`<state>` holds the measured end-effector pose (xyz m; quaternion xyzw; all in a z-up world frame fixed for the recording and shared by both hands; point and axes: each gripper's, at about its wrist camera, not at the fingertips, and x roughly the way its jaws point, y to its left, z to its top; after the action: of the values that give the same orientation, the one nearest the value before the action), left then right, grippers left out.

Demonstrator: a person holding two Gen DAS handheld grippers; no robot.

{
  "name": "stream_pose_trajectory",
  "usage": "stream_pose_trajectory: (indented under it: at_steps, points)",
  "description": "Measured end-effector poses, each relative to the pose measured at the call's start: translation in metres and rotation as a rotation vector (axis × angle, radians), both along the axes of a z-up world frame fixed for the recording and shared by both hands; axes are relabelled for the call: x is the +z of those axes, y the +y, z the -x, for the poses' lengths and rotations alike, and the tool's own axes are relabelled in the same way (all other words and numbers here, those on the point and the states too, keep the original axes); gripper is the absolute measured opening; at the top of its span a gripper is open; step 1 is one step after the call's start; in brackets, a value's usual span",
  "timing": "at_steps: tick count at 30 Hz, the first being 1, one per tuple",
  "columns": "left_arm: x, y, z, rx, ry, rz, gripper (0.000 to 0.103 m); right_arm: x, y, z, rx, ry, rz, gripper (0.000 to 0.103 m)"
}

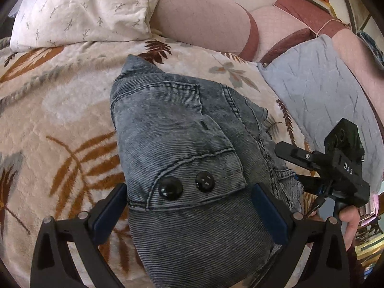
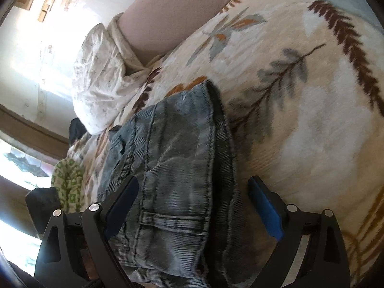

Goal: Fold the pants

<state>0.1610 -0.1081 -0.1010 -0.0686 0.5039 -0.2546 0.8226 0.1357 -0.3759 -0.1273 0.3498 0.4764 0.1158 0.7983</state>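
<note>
Grey-blue corduroy pants [image 1: 182, 144] lie folded in a bundle on a leaf-patterned blanket [image 1: 60, 120]; two black buttons [image 1: 187, 184] show near the waistband. My left gripper [image 1: 189, 206] is open, its blue-padded fingers [image 1: 109, 213] straddling the waistband end. My right gripper shows in the left wrist view [image 1: 288, 151], beside the bundle's right edge. In the right wrist view the pants [image 2: 177, 158] run between the open fingers of my right gripper [image 2: 194, 199], with a back pocket [image 2: 172, 225] close to the camera.
A white patterned pillow [image 1: 84, 7] and a pink headboard cushion [image 1: 204, 12] lie beyond the pants. A light blue quilted cloth [image 1: 316, 91] lies to the right. A green patterned item [image 2: 67, 180] sits at the bed's edge by the window.
</note>
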Motion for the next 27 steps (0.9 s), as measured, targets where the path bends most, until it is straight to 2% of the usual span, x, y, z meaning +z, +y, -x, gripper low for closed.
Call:
stream_pose_trajectory:
  at_steps: [4,8,11,13,15,17,22,24,27]
  points:
    - [-0.001,-0.002,0.002,0.003,-0.01,-0.01,0.103,-0.003,0.007,-0.001,0.004,-0.003,-0.027,0.094]
    - [-0.005,0.004,-0.001,0.02,0.013,0.031,0.103,-0.003,0.014,-0.001,0.017,-0.016,-0.031,0.092]
    - [-0.007,0.011,-0.004,0.044,0.044,0.073,0.103,-0.003,0.017,0.0,0.024,-0.016,-0.043,0.083]
    - [-0.009,0.016,-0.006,0.062,0.065,0.096,0.103,-0.004,0.017,0.0,0.031,-0.017,-0.074,0.066]
    - [-0.01,0.019,-0.007,0.077,0.085,0.109,0.103,-0.004,0.018,0.0,0.035,-0.011,-0.068,0.057]
    - [-0.009,0.019,-0.007,0.081,0.089,0.107,0.102,-0.003,0.018,0.0,0.035,-0.009,-0.058,0.052]
    - [-0.008,0.017,-0.006,0.078,0.095,0.081,0.094,0.003,0.024,0.002,0.043,-0.034,-0.039,0.044]
    - [-0.007,0.016,-0.004,0.069,0.086,0.072,0.084,0.005,0.026,0.003,0.046,-0.041,-0.027,0.044]
    - [-0.004,0.014,-0.002,0.052,0.062,0.069,0.074,0.005,0.027,0.003,0.042,-0.044,-0.027,0.041]
